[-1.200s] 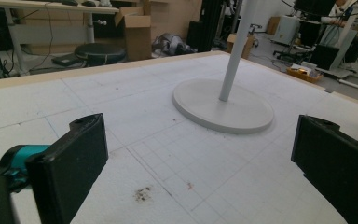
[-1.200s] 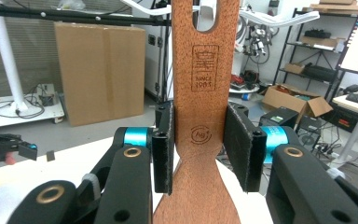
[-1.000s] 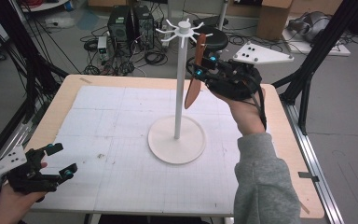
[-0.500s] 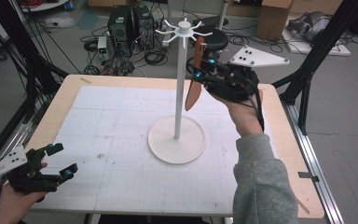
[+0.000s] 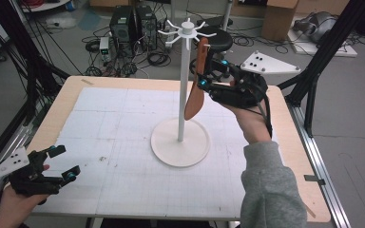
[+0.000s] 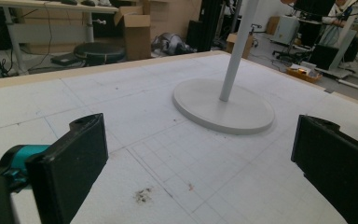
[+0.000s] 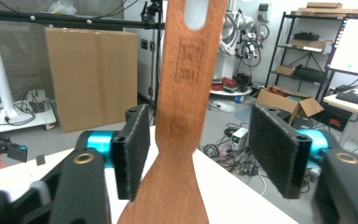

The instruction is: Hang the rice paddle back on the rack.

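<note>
Stamp on wooden spatula (image 7: 186,93) handle: blurred, unreadable.

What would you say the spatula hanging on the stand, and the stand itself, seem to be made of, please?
The spatula looks like wood: warm reddish-brown, matt, fine grain, with a mark that seems burned in near its hanging slot. The stand looks like painted metal or plastic, which of the two is hard to tell: an even white, smooth, slightly satin pole and round base with no grain.

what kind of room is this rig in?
Looks like a robotics or engineering lab, not a home: cables and electronics boxes on the floor behind the table, cardboard boxes, and shelving beside a monitor.
</note>
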Action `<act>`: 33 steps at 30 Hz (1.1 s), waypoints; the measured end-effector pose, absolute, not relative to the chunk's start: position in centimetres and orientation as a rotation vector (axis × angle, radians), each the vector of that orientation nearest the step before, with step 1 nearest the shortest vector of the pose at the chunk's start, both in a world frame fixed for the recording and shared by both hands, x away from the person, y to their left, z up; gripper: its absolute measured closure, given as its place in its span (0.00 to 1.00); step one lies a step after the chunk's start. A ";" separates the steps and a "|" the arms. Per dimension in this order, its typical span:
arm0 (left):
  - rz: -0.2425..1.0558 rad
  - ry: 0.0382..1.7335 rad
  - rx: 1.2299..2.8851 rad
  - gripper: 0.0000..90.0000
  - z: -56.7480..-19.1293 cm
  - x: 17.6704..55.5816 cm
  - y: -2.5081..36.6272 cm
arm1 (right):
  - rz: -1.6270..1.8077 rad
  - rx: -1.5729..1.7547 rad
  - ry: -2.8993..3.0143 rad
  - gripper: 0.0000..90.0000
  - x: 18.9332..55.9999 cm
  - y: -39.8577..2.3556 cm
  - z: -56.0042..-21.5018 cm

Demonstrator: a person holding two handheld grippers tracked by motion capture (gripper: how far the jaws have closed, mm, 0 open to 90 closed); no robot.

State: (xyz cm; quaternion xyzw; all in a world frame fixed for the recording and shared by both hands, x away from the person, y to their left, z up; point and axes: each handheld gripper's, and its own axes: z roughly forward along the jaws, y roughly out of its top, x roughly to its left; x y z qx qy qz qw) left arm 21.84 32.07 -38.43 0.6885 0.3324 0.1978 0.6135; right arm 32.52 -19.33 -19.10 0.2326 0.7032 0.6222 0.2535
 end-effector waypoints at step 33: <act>0.451 0.728 1.564 0.05 -38.2 23.0 30.7 | 1.709 0.580 2.096 0.00 30.5 -22.3 -27.1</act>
